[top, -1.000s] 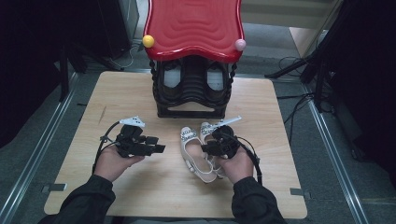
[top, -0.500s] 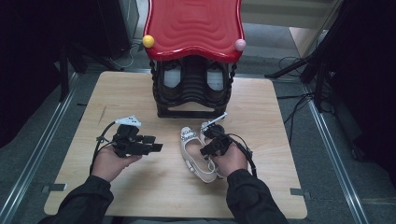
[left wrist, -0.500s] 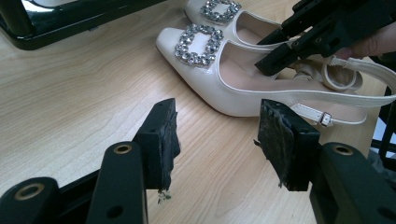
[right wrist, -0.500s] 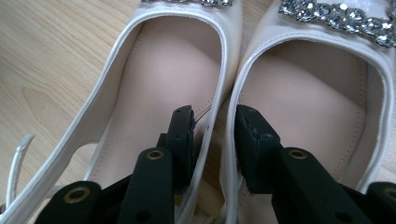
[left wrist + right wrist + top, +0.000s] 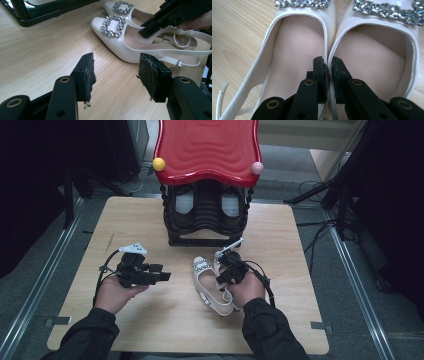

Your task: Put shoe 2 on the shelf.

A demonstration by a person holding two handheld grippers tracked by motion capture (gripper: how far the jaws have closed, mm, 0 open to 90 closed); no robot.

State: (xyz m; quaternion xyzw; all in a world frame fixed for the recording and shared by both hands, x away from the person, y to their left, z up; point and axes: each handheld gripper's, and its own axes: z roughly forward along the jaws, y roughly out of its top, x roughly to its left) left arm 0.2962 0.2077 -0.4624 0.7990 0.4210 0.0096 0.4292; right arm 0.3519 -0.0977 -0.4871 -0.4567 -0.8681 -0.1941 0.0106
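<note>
Grasp stage of a two-shoe pick; the pair of white slingback shoes (image 5: 212, 282) lies side by side on the bench (image 5: 150, 320), toes toward the black shoe rack (image 5: 206, 220) beneath its red top (image 5: 207, 147). The right gripper (image 5: 327, 70) has just been closing its jaws, which now stand narrow, one inside each shoe, pinching the two touching inner walls together; the high view places this gripper (image 5: 227, 270) over the middle of the pair. The left gripper (image 5: 116, 75) hovers just beside the shoes, jaws wide and holding nothing, above bare wood. The crystal buckles (image 5: 113, 23) mark the toes. Judged next move: a straight lift with the pinch kept firm, since both shoes hang from one thin grip; a tilt could let the outer shoe slip; carry then toward the rack.
</note>
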